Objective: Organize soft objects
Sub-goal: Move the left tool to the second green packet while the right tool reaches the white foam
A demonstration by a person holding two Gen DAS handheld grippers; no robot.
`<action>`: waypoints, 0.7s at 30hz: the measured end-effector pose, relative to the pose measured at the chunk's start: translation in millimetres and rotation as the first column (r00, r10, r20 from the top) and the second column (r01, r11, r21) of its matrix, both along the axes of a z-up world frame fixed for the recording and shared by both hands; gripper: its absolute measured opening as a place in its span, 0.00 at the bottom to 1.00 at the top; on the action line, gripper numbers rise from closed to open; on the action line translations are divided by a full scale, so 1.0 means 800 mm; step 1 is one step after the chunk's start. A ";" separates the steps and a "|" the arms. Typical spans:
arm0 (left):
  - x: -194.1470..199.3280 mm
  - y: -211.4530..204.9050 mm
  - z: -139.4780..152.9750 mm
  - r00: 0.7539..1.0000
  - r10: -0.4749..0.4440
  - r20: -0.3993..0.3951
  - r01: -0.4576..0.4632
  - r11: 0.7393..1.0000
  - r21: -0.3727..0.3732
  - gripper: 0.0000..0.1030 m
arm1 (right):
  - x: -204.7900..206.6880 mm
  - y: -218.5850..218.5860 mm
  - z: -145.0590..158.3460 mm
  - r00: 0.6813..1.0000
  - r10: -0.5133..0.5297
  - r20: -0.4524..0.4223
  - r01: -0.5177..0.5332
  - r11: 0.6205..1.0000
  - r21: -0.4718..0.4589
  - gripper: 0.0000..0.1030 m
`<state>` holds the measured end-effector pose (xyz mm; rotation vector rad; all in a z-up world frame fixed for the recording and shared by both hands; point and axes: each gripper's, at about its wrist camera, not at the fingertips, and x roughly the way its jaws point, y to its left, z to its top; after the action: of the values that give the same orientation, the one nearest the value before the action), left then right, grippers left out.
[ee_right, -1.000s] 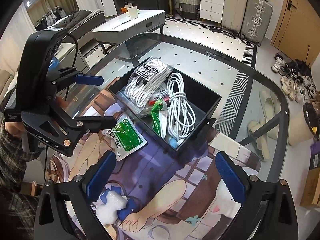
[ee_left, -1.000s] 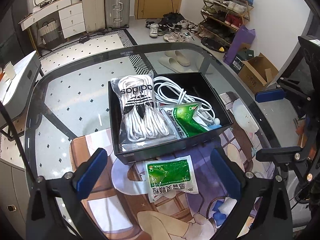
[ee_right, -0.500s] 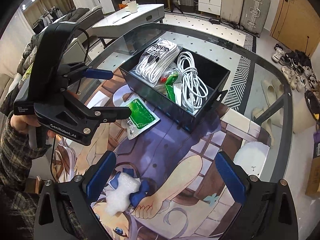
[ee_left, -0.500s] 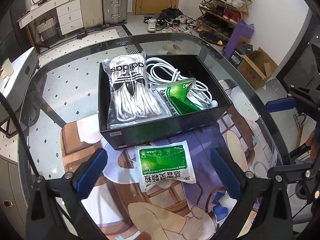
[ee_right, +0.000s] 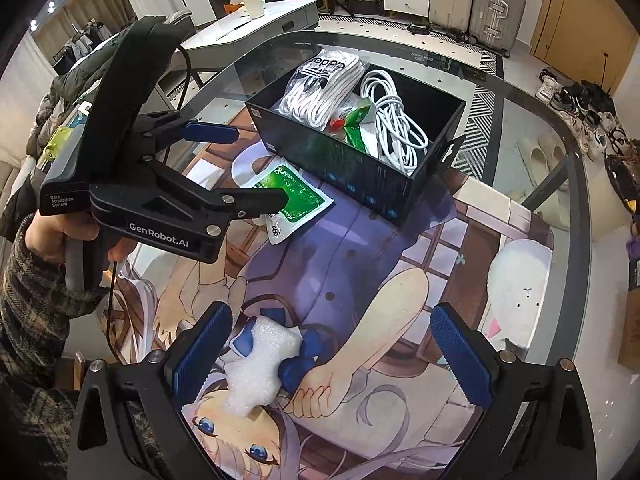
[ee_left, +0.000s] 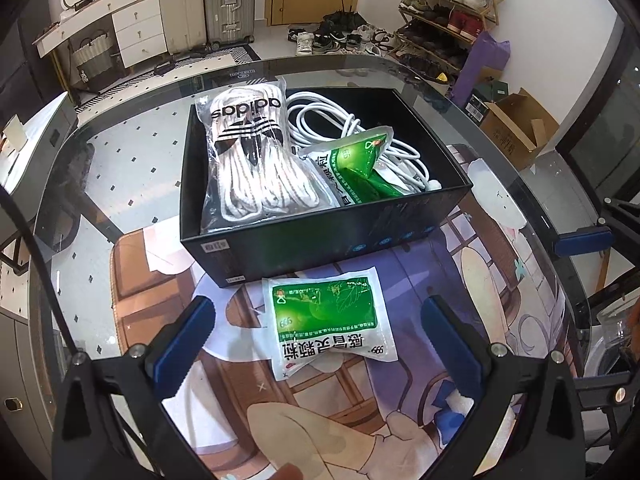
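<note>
Currently: both hand-held grippers spread wide, holding nothing.
Green sachet on counter just before black box, between left hand-held gripper fingers; right hand-held gripper well back.

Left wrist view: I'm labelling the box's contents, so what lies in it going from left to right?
Sock pack → white cable → green sachet, which lies partly on the cable, all inside the black box.
</note>
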<state>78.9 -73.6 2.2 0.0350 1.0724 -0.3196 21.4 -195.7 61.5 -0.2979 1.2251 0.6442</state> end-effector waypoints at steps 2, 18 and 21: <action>0.000 -0.001 -0.002 1.000 -0.001 0.001 0.001 1.000 0.006 1.00 | -0.006 0.000 -0.005 1.000 -0.004 -0.012 0.004 1.000 0.003 0.98; 0.004 -0.012 -0.025 1.000 -0.015 -0.014 0.015 1.000 0.021 1.00 | -0.045 0.016 -0.031 0.998 0.001 -0.063 -0.001 1.000 0.010 0.98; 0.004 -0.013 -0.030 1.000 -0.012 -0.015 0.012 1.000 0.026 1.00 | -0.051 0.022 -0.036 0.997 0.013 -0.075 -0.012 1.000 0.013 0.98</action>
<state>82.4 -84.3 -22.1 0.0624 1.0916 -0.3170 -19.4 -178.4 32.4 -0.2734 1.2918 0.6785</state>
